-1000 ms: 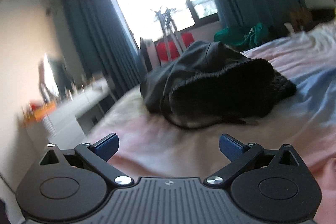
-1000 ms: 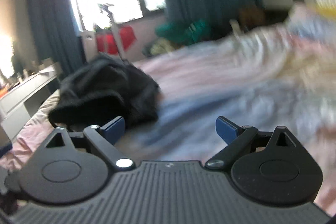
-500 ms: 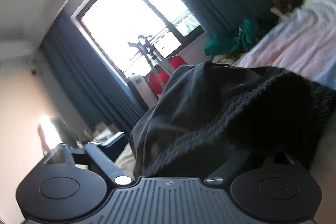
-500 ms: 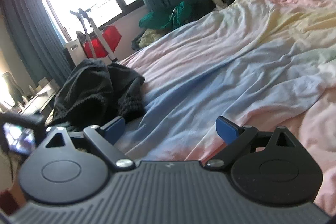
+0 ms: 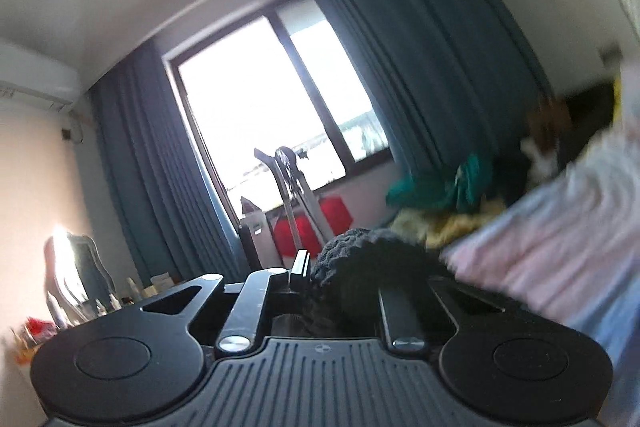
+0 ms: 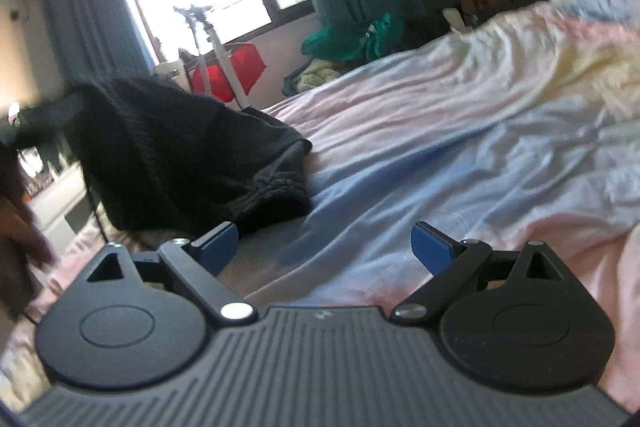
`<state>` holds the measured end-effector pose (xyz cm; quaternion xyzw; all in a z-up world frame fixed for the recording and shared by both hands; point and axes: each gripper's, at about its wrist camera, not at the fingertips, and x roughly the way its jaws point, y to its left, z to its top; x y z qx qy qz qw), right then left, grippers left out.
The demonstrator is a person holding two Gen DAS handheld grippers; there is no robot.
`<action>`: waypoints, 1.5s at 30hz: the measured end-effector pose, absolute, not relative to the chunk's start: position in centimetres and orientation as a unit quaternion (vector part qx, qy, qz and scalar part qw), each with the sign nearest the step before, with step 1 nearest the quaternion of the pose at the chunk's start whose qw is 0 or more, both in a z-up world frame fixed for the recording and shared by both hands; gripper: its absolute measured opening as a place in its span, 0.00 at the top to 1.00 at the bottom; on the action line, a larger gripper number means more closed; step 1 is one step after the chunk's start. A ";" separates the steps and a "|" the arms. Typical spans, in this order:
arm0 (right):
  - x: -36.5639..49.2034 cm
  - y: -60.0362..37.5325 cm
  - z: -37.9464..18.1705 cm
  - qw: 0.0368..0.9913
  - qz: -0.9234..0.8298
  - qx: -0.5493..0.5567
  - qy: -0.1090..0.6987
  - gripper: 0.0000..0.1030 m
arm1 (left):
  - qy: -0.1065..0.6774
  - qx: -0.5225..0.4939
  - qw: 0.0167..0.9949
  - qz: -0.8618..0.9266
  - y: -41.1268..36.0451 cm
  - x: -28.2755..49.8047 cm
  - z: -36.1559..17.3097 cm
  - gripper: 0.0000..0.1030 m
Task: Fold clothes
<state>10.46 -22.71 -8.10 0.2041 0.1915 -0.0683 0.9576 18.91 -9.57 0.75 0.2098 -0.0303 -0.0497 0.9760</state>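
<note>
On the bed [image 6: 460, 131], the left gripper [image 5: 340, 287], open a second ago, now pinches the black knit [image 6: 188, 155], lifting it. Right gripper [image 6: 324, 247] stays spread wide, empty.

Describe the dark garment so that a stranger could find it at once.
Look at the wide bed with the pink and blue sheet, then at its side nearest the window. There the black ribbed knitted garment hangs in a heap, the only dark thing on the pale sheet.

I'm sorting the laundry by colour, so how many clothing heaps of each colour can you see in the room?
Black: 1, the dark clothes on the bed, pinched by the left gripper.
Green: 1, the green heap by the curtain.
Yellowish: 1, the pale heap below it.
Total: 3
</note>
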 end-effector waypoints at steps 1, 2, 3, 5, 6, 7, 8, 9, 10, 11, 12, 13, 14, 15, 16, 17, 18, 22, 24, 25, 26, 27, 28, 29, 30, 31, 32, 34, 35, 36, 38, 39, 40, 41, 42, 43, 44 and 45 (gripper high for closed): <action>10.4 -22.3 -8.0 0.960 -0.063 0.193 0.192 0.08 | -0.032 0.198 0.978 -0.055 -8.6 17.9 1.7 0.87; 10.3 -21.8 -7.9 0.962 -0.059 0.182 0.193 0.08 | -0.031 0.182 0.981 -0.060 -7.6 16.8 2.6 0.87; 10.2 -21.4 -7.8 0.965 -0.054 0.171 0.194 0.08 | -0.028 0.164 0.984 -0.066 -6.6 15.6 3.3 0.87; 10.0 -20.5 -7.7 0.968 -0.044 0.148 0.195 0.08 | -0.030 0.135 0.988 -0.071 -4.4 13.2 4.5 0.88; 9.9 -20.0 -7.6 0.970 -0.039 0.137 0.196 0.08 | -0.019 0.121 0.990 -0.068 -3.0 12.6 4.5 0.88; 9.8 -19.6 -7.5 0.972 -0.034 0.126 0.197 0.08 | -0.003 0.107 0.992 -0.063 -1.4 12.4 4.2 0.88; 9.7 -19.1 -7.4 0.973 -0.030 0.114 0.197 0.08 | 0.013 0.092 0.994 -0.059 0.2 12.1 3.9 0.88; 9.6 -18.7 -7.3 0.974 -0.025 0.103 0.198 0.08 | 0.030 0.078 0.995 -0.054 1.8 11.9 3.7 0.88; 9.5 -18.2 -7.2 0.976 -0.020 0.092 0.199 0.08 | 0.046 0.063 0.996 -0.049 3.4 11.6 3.4 0.88; 9.3 -17.6 -7.2 0.976 -0.010 0.082 0.200 0.08 | 0.062 0.048 0.996 -0.044 5.0 11.4 3.1 0.88; 9.1 -16.8 -7.2 0.976 0.003 0.073 0.203 0.08 | 0.078 0.033 0.996 -0.039 6.7 11.1 2.8 0.88; 8.9 -16.1 -7.3 0.976 0.013 0.065 0.207 0.08 | 0.095 0.019 0.995 -0.034 8.3 10.9 2.6 0.88; 9.0 -15.4 -7.4 0.975 0.014 0.054 0.214 0.08 | 0.111 0.004 0.993 -0.029 9.9 10.6 2.3 0.88; 9.1 -14.6 -7.6 0.974 0.012 0.042 0.224 0.08 | 0.127 -0.011 0.992 -0.024 11.5 10.3 2.0 0.88; 9.2 -13.9 -7.8 0.972 0.010 0.029 0.233 0.08 | 0.143 -0.026 0.989 -0.019 13.1 10.1 1.7 0.88; 9.4 -13.2 -8.0 0.970 0.012 0.020 0.242 0.08 | 0.159 -0.041 0.986 -0.014 14.7 9.8 1.5 0.88; 9.6 -12.8 -8.1 0.968 0.019 0.015 0.250 0.08 | 0.175 -0.055 0.983 -0.008 16.3 9.6 1.2 0.88; 10.2 -11.3 -8.5 0.964 0.023 0.008 0.264 0.08 | 0.247 -0.106 0.963 0.011 21.7 10.3 -0.3 0.88; 10.5 -11.1 -8.5 0.967 0.010 0.002 0.255 0.08 | 0.272 -0.118 0.955 0.019 23.6 11.3 -0.8 0.87; 10.6 -11.0 -8.4 0.969 0.000 0.001 0.247 0.08 | 0.287 -0.119 0.950 0.019 24.6 12.6 -0.8 0.87; 10.8 -11.1 -8.3 0.972 -0.014 0.002 0.236 0.08 | 0.302 -0.114 0.946 0.017 25.5 13.5 -1.1 0.85; 10.9 -11.2 -8.1 0.975 -0.025 0.002 0.222 0.08 | 0.311 -0.109 0.944 0.017 25.9 14.0 -1.4 0.80; 11.1 -11.2 -7.8 0.979 -0.035 0.002 0.203 0.08 | 0.316 -0.106 0.943 0.016 26.2 14.0 -1.8 0.73; 11.2 -11.3 -7.5 0.982 -0.040 0.003 0.187 0.08 | 0.320 -0.105 0.941 0.016 26.4 14.3 -2.1 0.69; 11.5 -11.2 -7.3 0.984 -0.041 0.008 0.175 0.08 | 0.325 -0.109 0.939 0.019 26.7 14.3 -2.3 0.62; 11.7 -11.2 -7.2 0.985 -0.039 0.017 0.169 0.08 | 0.329 -0.110 0.938 0.017 26.9 14.1 -2.5 0.59; 12.0 -11.1 -7.3 0.984 -0.032 0.023 0.172 0.08 | 0.332 -0.109 0.937 0.014 27.1 13.8 -2.6 0.59; 12.9 -10.9 -7.7 0.981 -0.016 0.028 0.189 0.08 | 0.331 -0.088 0.940 0.005 26.0 12.5 -2.9 0.58; 13.4 -10.8 -8.0 0.980 -0.008 0.031 0.198 0.08 | 0.330 -0.076 0.941 0.003 25.0 11.5 -3.1 0.57; 13.7 -10.6 -8.2 0.978 0.001 0.031 0.207 0.09 | 0.330 -0.066 0.942 0.003 24.3 10.9 -3.0 0.55; 14.0 -10.0 -8.4 0.976 0.014 0.021 0.218 0.33 | 0.322 -0.031 0.946 0.000 23.2 9.9 -2.5 0.53; 14.1 -9.8 -8.5 0.975 0.013 0.017 0.222 0.37 | 0.316 -0.012 0.949 -0.001 22.6 9.4 -2.2 0.46; 14.2 -9.7 -8.6 0.974 0.007 0.014 0.227 0.40 | 0.312 0.013 0.950 0.003 22.0 8.9 -2.0 0.36; 14.2 -9.7 -8.7 0.973 0.001 0.012 0.231 0.56 | 0.307 0.044 0.951 0.021 21.2 8.3 -1.7 0.30; 14.1 -9.8 -8.7 0.972 -0.002 0.015 0.234 0.65 | 0.299 0.079 0.950 0.043 20.4 7.7 -1.5 0.19; 13.9 -10.1 -8.7 0.972 -0.002 0.022 0.235 0.71 | 0.291 0.105 0.950 0.052 19.6 7.1 -1.4 0.17; 13.7 -10.4 -8.6 0.971 -0.003 0.030 0.237 0.75 | 0.282 0.126 0.949 0.056 19.0 6.4 -1.3 0.17; 13.5 -10.7 -8.5 0.971 -0.003 0.039 0.237 0.79 | 0.277 0.141 0.949 0.053 18.4 5.8 -1.2 0.17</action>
